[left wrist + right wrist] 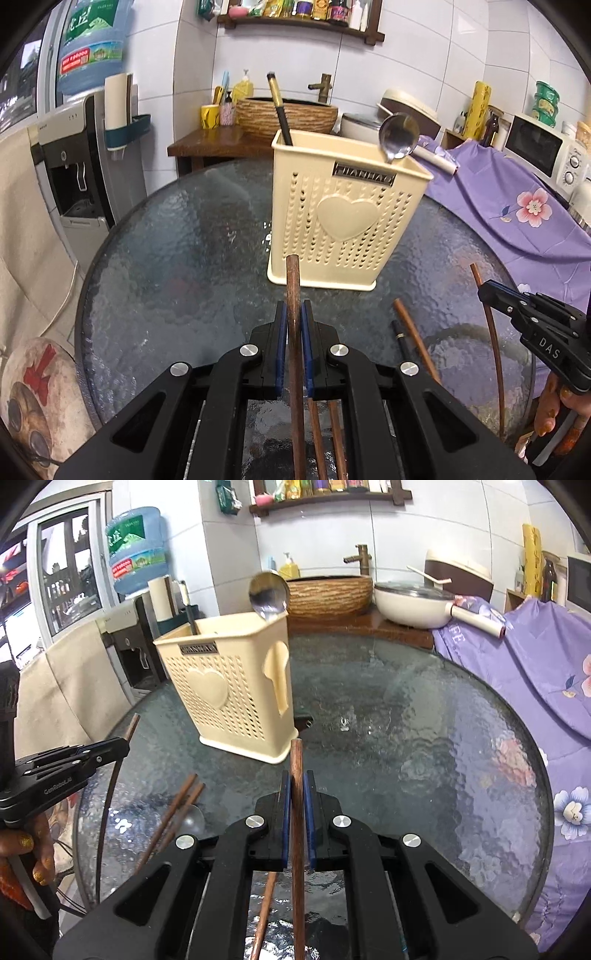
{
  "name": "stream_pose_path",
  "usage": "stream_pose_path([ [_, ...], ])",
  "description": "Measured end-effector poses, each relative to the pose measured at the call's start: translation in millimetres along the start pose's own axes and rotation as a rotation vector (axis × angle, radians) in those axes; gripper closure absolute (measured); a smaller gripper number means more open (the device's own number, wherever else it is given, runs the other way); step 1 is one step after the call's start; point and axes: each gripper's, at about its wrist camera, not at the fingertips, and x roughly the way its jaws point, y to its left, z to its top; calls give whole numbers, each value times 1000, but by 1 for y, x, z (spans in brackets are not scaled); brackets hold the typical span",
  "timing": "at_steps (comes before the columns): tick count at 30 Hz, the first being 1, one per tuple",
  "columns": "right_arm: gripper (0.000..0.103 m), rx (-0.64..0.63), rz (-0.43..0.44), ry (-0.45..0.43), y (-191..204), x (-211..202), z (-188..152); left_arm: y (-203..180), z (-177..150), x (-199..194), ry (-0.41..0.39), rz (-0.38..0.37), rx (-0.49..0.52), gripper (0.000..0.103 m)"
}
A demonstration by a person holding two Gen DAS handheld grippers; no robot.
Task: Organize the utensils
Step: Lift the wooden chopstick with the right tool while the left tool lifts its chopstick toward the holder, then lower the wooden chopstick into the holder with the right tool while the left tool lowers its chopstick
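Note:
A cream perforated utensil holder [341, 214] with a heart stands on the round glass table [177, 258]; it also shows in the right wrist view [229, 686]. A metal spoon [398, 136] and a black-and-gold chopstick [280, 110] stand in it. My left gripper [294, 317] is shut on a brown wooden chopstick [293, 295] that points at the holder. My right gripper [297, 790] is shut on another brown chopstick [297, 775]. Several loose chopsticks [413, 336] lie on the table between the grippers.
A purple flowered cloth [535, 672] hangs along the table's right side. A wooden counter with a basin [288, 114] and a white pot [413, 603] stands behind the table. A water dispenser [77, 162] stands at the left.

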Motion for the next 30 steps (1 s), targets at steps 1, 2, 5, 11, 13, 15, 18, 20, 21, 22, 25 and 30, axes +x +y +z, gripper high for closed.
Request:
stream_pose_path([
  [1,95,-1,3,-6,0,-3,1,1,1,-1,-4,-2,2,95],
  [2,95,-1,8,-14,1,-7,3,0,2,-4,-10,-4,3,95],
  [5,95,3,26,-34,0,-20,8,-1,4,-12,-20,-23,5,95],
  [11,96,-4,44,-74,2,-41,19,-6,12,-27,-49,-38,35,95],
  [13,95,-12,50,-88,4,-48,22,-8,14,-31,-60,-37,49,95],
  [15,95,-20,53,-104,6,-55,26,-11,17,-37,-84,-37,65,95],
  [18,95,-31,53,-120,8,-62,30,-11,21,-43,-105,-19,62,95],
  [20,96,-35,57,-131,8,-68,33,-11,23,-46,-114,-18,65,95],
  [21,95,-36,59,-134,8,-70,34,-12,24,-48,-121,-14,66,95],
  [22,95,-36,64,-138,8,-72,36,-12,25,-51,-127,-18,67,95],
  [25,96,-31,80,-148,9,-79,39,-14,27,-58,-143,-27,71,96],
  [30,96,-42,99,-171,9,-92,47,-16,34,-72,-177,-37,87,96],
])
